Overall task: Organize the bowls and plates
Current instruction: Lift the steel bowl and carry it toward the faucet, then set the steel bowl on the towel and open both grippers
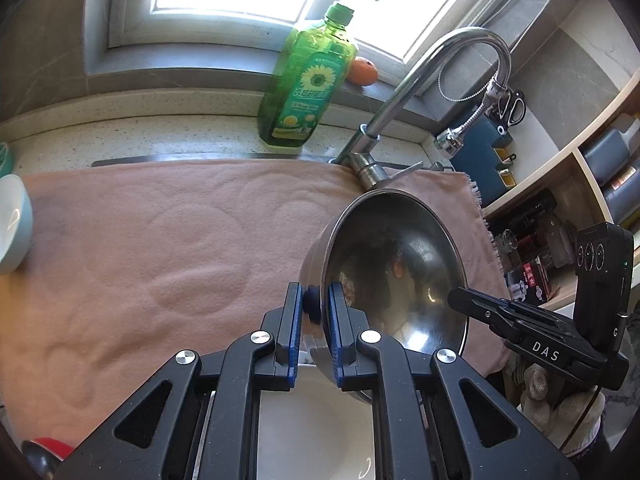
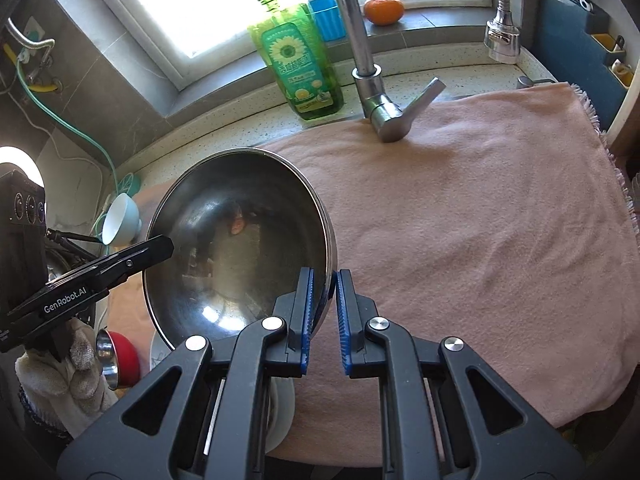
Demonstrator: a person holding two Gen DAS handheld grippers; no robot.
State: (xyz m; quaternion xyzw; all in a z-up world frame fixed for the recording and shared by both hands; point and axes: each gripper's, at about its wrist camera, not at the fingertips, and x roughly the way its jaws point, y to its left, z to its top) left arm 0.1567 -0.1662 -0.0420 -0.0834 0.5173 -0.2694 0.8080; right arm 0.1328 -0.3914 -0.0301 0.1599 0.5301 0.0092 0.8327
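The round, shiny stainless-steel bowl (image 1: 394, 276) hangs tilted in the air above the pink towel (image 1: 168, 248) spread over the worktop, carried between two claws. The left claw (image 1: 315, 308) is closed down on the rim nearest its camera, one blue pad inside the bowl and one outside. The right claw (image 2: 323, 304) pinches the opposite rim the same way, nearly shut on the thin wall. I judge the bowl to be light and stiff, not fragile, but smooth and slippery; a thin rolled rim gives little for the pads to bite on, so two opposed grips on the rim look the sound choice, and a slip would let it swing or drop. Both claws point steeply down and forward, each held by a gloved hand (image 2: 60, 376). A white plate (image 1: 316, 428) lies directly below the left claw, and a pale blue bowl (image 2: 122, 220) lies tipped on its side at the towel's left edge.
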